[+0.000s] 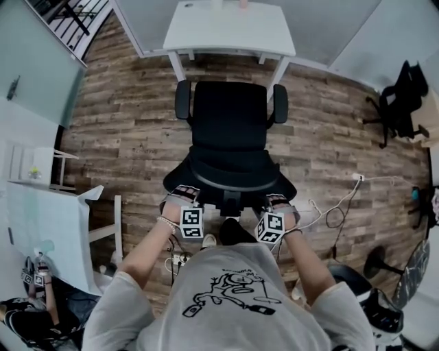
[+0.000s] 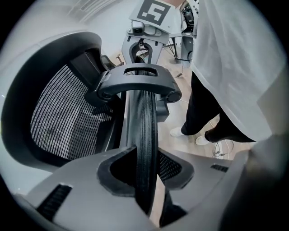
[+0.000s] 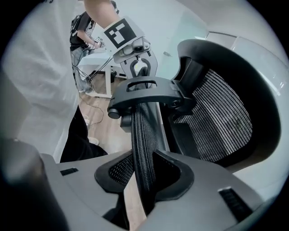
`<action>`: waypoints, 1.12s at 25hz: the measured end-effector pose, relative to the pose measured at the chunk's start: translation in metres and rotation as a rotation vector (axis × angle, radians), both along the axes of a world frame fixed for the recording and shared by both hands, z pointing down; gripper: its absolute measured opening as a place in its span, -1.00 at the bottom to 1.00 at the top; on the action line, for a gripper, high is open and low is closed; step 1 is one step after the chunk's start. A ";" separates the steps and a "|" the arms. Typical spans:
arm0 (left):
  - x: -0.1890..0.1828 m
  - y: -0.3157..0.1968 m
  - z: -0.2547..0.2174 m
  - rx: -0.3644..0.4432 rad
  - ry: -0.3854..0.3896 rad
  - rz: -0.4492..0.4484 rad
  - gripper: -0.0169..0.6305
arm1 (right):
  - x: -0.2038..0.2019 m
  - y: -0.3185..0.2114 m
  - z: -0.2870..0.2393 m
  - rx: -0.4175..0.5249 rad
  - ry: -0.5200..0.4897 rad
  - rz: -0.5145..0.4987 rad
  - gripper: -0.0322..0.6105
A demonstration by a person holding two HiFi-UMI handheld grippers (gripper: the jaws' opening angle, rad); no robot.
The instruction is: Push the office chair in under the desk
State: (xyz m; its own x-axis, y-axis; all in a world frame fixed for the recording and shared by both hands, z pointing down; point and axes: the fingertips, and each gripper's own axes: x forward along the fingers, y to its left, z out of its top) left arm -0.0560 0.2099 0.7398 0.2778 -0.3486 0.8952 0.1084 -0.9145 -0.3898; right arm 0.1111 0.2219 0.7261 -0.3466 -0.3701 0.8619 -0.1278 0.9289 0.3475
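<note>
The black office chair [image 1: 230,130] faces the white desk [image 1: 230,31], its seat front just short of the desk's legs. I stand behind it. My left gripper [image 1: 180,200] and right gripper [image 1: 278,201] both grasp the top of the mesh backrest. In the left gripper view the left gripper [image 2: 145,173] has its jaws closed on the backrest's rim [image 2: 145,122], with the headrest bracket [image 2: 137,83] ahead and the right gripper's marker cube [image 2: 153,11] beyond. In the right gripper view the right gripper [image 3: 145,173] clamps the mesh rim [image 3: 143,131] the same way.
A second black chair [image 1: 401,103] stands at the far right. Loose cables [image 1: 336,206] lie on the wood floor to my right, beside a round black base [image 1: 381,264]. A white table [image 1: 48,226] is at my left, with a person [image 1: 34,288] beside it.
</note>
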 end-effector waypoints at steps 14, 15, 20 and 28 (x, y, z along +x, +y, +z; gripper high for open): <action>0.009 -0.056 0.006 -0.056 -0.017 -0.116 -0.61 | 0.011 -0.060 0.002 0.018 -0.002 -0.045 -0.47; 0.011 -0.059 0.006 -0.058 -0.015 -0.119 -0.61 | 0.012 -0.064 0.003 0.014 -0.006 -0.049 -0.47; 0.019 -0.078 0.007 -0.060 -0.012 -0.162 -0.61 | 0.020 -0.083 0.004 0.007 -0.018 -0.073 -0.47; 0.026 -0.107 0.007 -0.051 -0.003 -0.175 -0.61 | 0.027 -0.116 0.003 -0.036 -0.056 -0.090 -0.45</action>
State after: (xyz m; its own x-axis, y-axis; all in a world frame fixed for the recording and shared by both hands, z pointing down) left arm -0.0295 0.1026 0.7463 0.2142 -0.3458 0.9135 -0.0529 -0.9380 -0.3426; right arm 0.1384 0.1062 0.7295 -0.4250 -0.3042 0.8525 -0.0618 0.9494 0.3080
